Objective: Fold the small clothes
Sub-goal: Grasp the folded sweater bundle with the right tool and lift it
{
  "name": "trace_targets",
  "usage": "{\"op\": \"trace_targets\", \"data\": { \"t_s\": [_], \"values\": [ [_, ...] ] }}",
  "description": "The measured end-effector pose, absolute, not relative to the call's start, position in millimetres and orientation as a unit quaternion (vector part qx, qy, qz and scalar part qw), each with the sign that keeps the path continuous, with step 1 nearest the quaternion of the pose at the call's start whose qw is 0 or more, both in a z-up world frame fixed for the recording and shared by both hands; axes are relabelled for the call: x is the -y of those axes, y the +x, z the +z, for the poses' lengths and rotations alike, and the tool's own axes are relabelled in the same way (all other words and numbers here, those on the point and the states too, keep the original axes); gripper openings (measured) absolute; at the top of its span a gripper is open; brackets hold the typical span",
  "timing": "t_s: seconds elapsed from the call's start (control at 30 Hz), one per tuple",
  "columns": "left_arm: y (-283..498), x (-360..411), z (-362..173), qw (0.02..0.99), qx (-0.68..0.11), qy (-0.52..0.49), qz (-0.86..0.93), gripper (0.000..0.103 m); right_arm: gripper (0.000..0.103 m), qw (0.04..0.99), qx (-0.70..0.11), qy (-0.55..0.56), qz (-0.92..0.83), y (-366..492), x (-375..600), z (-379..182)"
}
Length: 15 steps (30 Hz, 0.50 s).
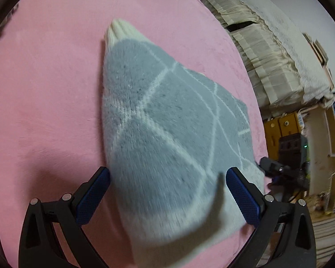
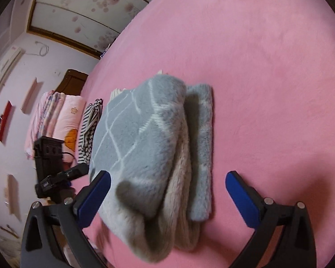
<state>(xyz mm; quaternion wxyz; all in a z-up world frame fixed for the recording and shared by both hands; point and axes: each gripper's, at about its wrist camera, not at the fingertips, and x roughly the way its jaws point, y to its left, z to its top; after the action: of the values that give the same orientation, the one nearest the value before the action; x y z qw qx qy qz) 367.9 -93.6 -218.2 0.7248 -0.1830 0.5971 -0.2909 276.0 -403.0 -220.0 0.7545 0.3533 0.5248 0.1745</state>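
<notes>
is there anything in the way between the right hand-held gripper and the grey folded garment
Nothing visible. In the right wrist view the right hand-held gripper has its fingers spread wide, and the folded grey garment lies directly ahead on the pink cover, its near end already between the fingers. The pads do not press on it.

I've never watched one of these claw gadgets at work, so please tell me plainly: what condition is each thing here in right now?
Grey sweater: folded into a thick bundle, lying on the pink blanket.
Pink blanket: spread flat beneath it.
Left gripper: open, fingers either side of the sweater, not pinching.
Right gripper: open wide, sweater between the fingers, not gripped.
Striped garment: lying beyond the bundle; state unclear.
</notes>
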Motion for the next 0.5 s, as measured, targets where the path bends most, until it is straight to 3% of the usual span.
{"op": "trace_targets", "data": {
  "t_s": [0.23,0.5],
  "values": [
    [378.5,101.6,-254.1,0.705,-0.586,-0.235,-0.323,0.103,0.103,0.744,-0.536,0.342,0.205,302.0,386.5,-243.9],
    [379.7,109.7,-258.1,0.706,-0.584,-0.225,-0.33,0.103,0.103,0.754,-0.546,0.295,0.218,320.2,356.7,-245.7]
  ]
}}
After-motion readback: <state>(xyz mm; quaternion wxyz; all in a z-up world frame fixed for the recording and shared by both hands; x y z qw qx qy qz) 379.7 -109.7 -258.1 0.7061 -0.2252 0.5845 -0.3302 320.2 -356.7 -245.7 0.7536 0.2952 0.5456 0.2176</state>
